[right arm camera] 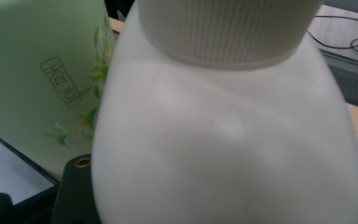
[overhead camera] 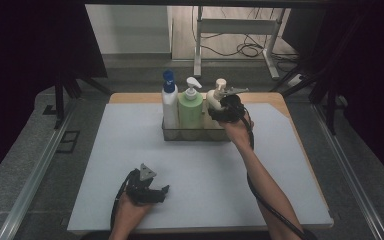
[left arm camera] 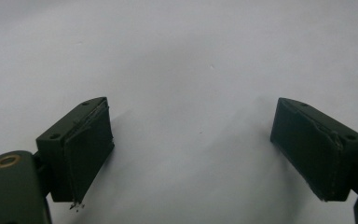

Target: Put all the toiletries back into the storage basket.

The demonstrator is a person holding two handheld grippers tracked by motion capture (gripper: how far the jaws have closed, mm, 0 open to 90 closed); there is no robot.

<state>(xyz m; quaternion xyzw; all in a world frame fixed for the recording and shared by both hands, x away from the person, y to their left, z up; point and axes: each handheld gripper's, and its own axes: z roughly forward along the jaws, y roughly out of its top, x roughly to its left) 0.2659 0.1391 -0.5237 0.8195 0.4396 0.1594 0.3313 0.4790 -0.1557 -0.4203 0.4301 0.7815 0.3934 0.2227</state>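
Three pump bottles stand in a clear tray (overhead camera: 195,134) at the back of the mat: a white one with a blue pump (overhead camera: 169,107), a green one (overhead camera: 190,107) and a cream one (overhead camera: 214,97) at the right end. My right gripper (overhead camera: 225,107) is at the cream bottle (right arm camera: 223,140), which spans the whole gap between its jaws and hides most of them; the grip looks shut on its body. The green bottle (right arm camera: 42,70) stands just beside it. My left gripper (overhead camera: 160,192) rests low on the mat near the front edge, open (left arm camera: 193,149), with nothing between its jaws.
A pale grey mat (overhead camera: 130,150) covers the wooden table (overhead camera: 130,97). Beyond the table's far edge are a metal frame (overhead camera: 240,30) and cables on the floor. The right gripper's cable (overhead camera: 260,195) trails along the forearm.
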